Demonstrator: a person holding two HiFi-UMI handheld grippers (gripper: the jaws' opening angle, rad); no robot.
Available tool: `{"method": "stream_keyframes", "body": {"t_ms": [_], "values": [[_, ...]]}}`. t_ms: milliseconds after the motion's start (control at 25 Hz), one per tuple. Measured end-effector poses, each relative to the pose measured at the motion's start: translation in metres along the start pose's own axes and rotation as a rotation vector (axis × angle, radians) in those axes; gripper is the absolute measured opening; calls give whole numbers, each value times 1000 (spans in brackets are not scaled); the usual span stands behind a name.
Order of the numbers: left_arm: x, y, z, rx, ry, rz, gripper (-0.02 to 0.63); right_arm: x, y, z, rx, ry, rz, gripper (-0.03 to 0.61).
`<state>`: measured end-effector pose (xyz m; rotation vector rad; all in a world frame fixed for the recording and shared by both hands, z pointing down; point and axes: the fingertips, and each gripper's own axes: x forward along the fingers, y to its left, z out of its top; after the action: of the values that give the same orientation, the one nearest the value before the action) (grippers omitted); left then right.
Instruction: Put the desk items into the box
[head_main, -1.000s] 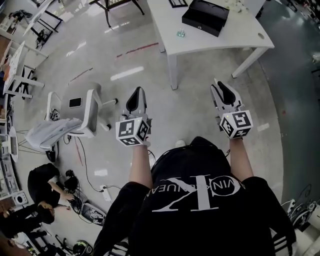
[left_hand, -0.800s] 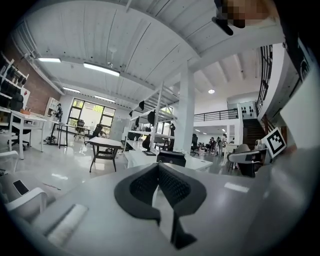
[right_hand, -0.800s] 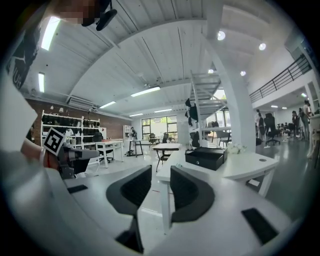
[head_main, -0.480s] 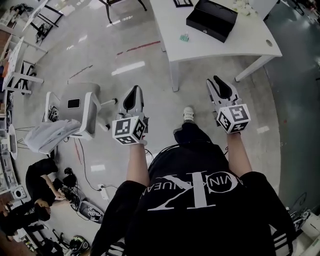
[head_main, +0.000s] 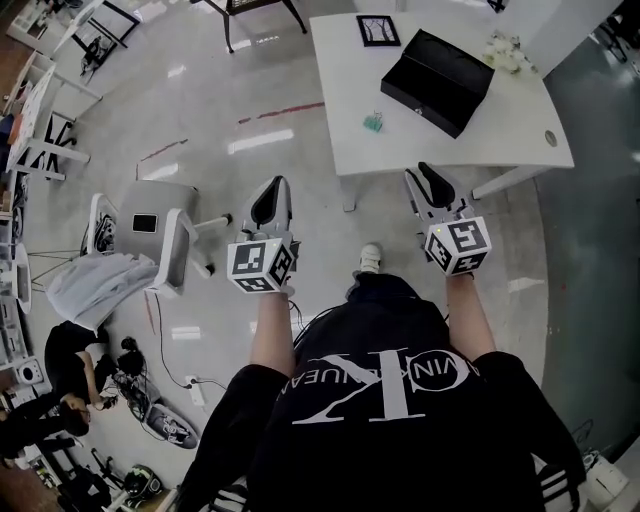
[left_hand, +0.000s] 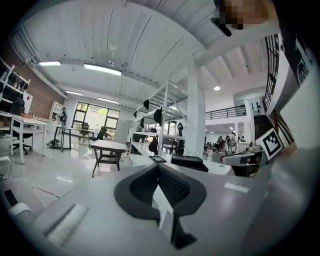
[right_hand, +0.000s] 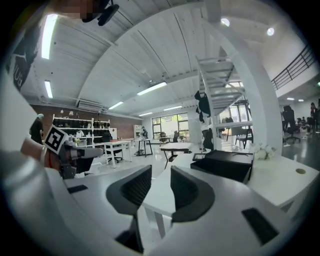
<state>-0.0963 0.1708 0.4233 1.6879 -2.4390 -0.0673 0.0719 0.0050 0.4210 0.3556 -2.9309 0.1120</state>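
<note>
We judge nothing packed yet: short of the box (head_main: 438, 68), our left gripper (head_main: 270, 200) is clenched on nothing, our right gripper (head_main: 428, 185) parted and empty, with a small green item (head_main: 373, 122) and a frame (head_main: 378, 30) lying beside that box.

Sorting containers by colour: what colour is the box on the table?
Black box, clearest in head view.

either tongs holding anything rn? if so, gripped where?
Nothing is held. The left tongs have their jaws together with nothing between them, and the right tongs have their jaws apart and empty.
</note>
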Motion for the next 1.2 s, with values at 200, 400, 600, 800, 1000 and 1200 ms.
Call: {"method": "stream_keyframes", "body": {"t_ms": [200,400,600,800,1000,1200], "values": [[35,-5,-1,-2,25,-3,11,21,-27,-3,21,24,18,87],[69,-8,-2,0,31,-9,11,42,-50,-5,26,40,36,87],[99,-13,-2,1,34,-19,11,61,-67,-7,24,54,65,89],[124,-14,-1,10,33,-23,11,81,-80,-9,22,68,94,89],[140,-16,-9,8,61,-33,11,94,-84,-17,36,98,124,89],[150,-10,-13,7,83,-35,11,113,-82,-25,56,135,161,89]]}}
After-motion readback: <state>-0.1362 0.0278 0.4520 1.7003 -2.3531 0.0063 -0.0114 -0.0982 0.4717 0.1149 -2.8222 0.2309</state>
